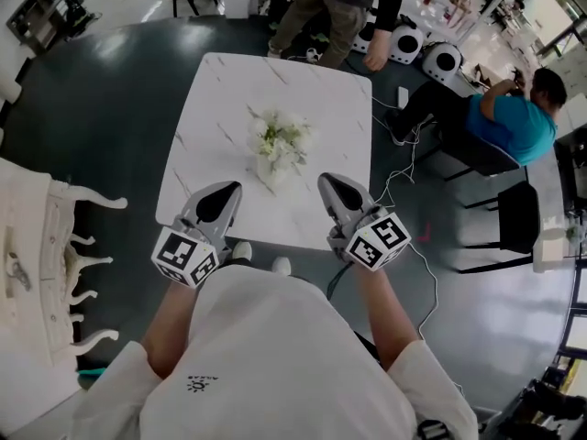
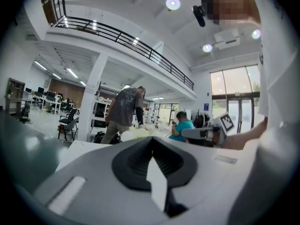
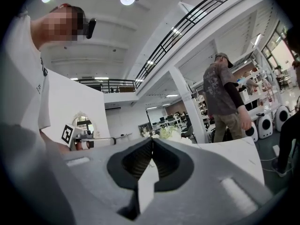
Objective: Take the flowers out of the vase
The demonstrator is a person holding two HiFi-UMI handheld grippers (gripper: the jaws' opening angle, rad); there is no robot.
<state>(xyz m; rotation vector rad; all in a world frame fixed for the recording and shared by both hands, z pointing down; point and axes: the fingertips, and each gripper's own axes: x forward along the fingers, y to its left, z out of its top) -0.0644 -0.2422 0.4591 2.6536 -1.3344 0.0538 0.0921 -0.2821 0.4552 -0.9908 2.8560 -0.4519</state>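
1. At the near edge of the table point(image 1: 220, 90), the left gripper point(image 1: 228, 189) and the right gripper point(image 1: 329, 181) each had jaws pressed together, empty.
2. The flowers point(image 1: 281, 139) stood upright in the vase point(image 1: 268, 169), ahead and between both grippers, touching neither. Neither gripper was clearly nearer.

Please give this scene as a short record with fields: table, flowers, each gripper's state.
table: square white marble-pattern table
flowers: bunch of white flowers with green leaves, near table centre, in a pale vase
left gripper: jaws together, empty, over near table edge
right gripper: jaws together, empty, over near table edge
flowers taken out: none yet
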